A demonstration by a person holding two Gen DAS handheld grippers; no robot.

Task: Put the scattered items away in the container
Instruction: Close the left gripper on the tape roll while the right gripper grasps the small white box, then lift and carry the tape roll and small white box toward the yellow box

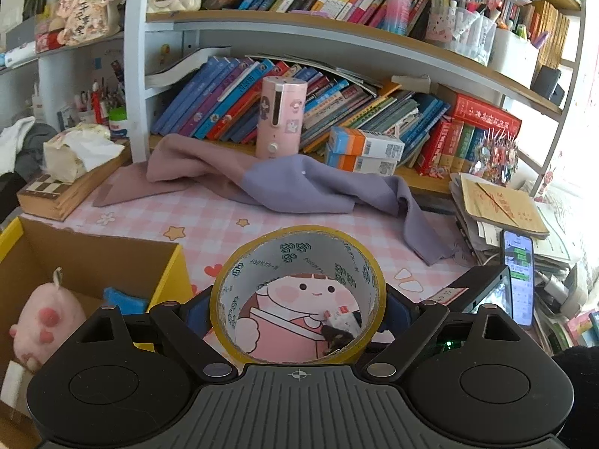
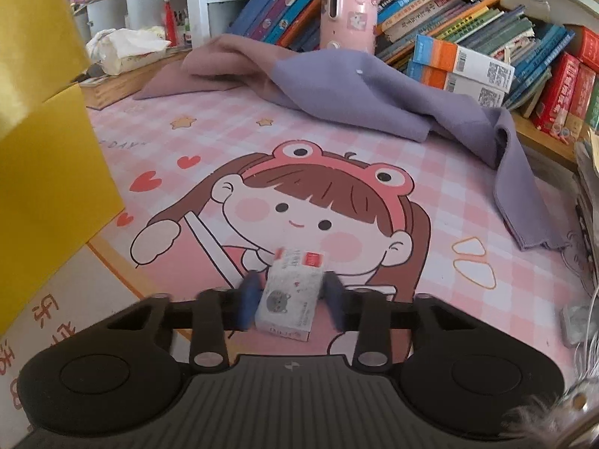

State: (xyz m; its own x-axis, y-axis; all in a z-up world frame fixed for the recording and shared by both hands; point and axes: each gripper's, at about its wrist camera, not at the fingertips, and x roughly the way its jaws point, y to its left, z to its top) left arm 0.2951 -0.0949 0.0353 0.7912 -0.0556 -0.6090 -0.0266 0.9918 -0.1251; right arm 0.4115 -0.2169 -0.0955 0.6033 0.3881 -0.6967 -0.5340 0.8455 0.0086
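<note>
A: Which step is in hand?

B: Two items are being gathered at once, it is judged. A roll of tape (image 1: 298, 293) is held crosswise in the left claw (image 1: 298, 310), whose blue pads are spread wide and pressed against the roll's outer sides. The roll is carried above the pink cartoon mat (image 1: 209, 224) on the tabletop, just right of the open cardboard box (image 1: 164, 262) with yellow outer walls.

A: And the other side?

B: A small white carton (image 2: 290, 292) with a red label is clamped between the blue pads of the right claw (image 2: 291, 297), which are drawn close together on its two long sides. It is seen low over the mat, on the printed cartoon girl; whether it is lifted clear or resting there cannot be told. The yellow wall of the box (image 2: 48, 172) stands well to the left in that view.

A: What is already in the box?

B: A pink plush toy (image 1: 41, 321) and something blue (image 1: 125, 297) lie inside.

A: What does the next move call for?

B: The tape is nearest the box, so a short carry to the left over the yellow rim is called for, then a release with the pads parted a little wider. The carton must be raised above the box wall before it is taken across. The two claws are best brought in one after the other, since the opening is shared. The purple cloth (image 1: 322, 183) at the back is left for later, if it counts as scattered.
</note>
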